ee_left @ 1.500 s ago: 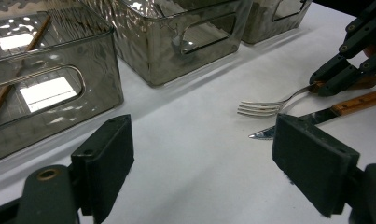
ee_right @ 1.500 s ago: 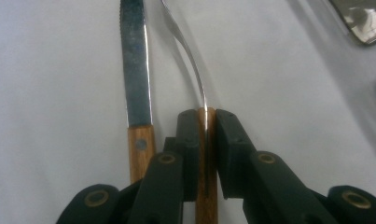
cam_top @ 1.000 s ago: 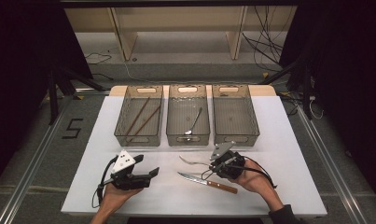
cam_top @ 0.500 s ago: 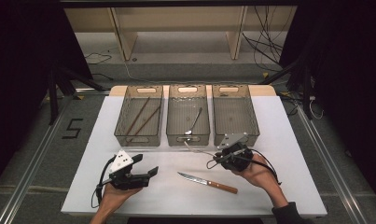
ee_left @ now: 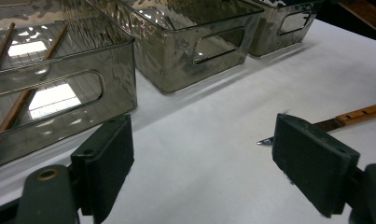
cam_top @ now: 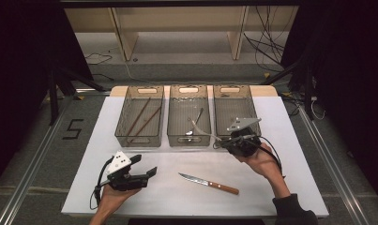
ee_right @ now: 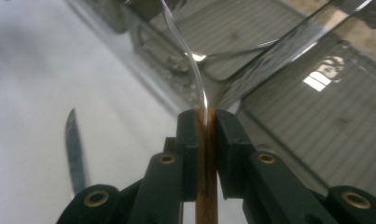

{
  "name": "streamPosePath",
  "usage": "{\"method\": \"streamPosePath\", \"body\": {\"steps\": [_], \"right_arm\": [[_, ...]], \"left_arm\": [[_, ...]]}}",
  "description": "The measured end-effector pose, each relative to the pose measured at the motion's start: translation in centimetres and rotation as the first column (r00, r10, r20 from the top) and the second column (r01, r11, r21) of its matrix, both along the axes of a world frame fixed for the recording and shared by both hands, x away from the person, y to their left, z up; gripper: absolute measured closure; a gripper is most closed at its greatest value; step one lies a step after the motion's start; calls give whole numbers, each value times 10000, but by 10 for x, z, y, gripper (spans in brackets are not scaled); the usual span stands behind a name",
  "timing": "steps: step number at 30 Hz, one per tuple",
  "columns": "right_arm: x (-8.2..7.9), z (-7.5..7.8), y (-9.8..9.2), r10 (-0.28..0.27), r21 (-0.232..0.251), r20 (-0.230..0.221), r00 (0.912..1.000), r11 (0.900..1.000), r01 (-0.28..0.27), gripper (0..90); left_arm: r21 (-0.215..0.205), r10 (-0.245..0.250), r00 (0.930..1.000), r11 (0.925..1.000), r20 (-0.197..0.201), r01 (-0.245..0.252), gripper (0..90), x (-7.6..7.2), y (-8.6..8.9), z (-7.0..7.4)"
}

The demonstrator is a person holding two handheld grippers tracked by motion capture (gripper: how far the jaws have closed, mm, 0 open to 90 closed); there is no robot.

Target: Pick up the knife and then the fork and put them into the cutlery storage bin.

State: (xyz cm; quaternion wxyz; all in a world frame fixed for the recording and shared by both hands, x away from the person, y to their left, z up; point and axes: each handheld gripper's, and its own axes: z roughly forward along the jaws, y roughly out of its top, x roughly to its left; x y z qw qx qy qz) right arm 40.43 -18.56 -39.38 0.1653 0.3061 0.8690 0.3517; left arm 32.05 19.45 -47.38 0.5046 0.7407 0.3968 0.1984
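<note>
A: Right gripper (cam_top: pixel 223 140) is up at the near edge of the middle bin (cam_top: pixel 189 115), jaws pinched tight on the wooden handle of a fork (cam_top: pixel 201 129). In the right gripper view that brown handle sits squeezed between the two black jaws, and the metal neck curves up and away over the bin.

B: And the fork's head hangs over the middle bin, where one other piece of cutlery (cam_top: pixel 194 123) already lies on the floor. Left side?

A: Left gripper (cam_top: pixel 147 167) is low over the white table (cam_top: pixel 280 122), near the front-left corner, jaws spread wide with nothing between them. Its own view shows the two pads well apart.

B: Knife (cam_top: pixel 208 183) lies flat on the table between the two hands, wooden handle toward the right, blade pointing left. Its tip peeks past the jaw in the left gripper view.

A: Left bin (cam_top: pixel 139 116) holds two chopsticks (cam_top: pixel 142 117). The right bin (cam_top: pixel 233 108) sits just behind the right gripper's grey plate.
</note>
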Motion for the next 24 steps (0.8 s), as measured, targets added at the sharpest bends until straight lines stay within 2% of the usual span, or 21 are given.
{"method": "streamPosePath", "body": {"steps": [4, 10, 17, 24], "right_arm": [[12, 8, -4, -713, 281, 90, 9974, 9971, 710, 811], [32, 14, -11, -1735, 567, -88, 9848, 9832, 1737, 811], [48, 15, -15, -2240, 577, -131, 9745, 9728, 2244, 811], [63, 14, -17, -2832, 669, -269, 9587, 9564, 2844, 810]], "left_arm": [[-80, 51, 10000, 10000, 13, -50, 202, 0, 1, 0], [-158, 11, 10000, 9999, 40, -10, 202, -1, 3, 1], [-245, 60, 10000, 9997, 80, -58, 202, -1, 4, 1], [-288, 77, 9999, 9996, 131, -73, 201, -2, 5, 1]]}}
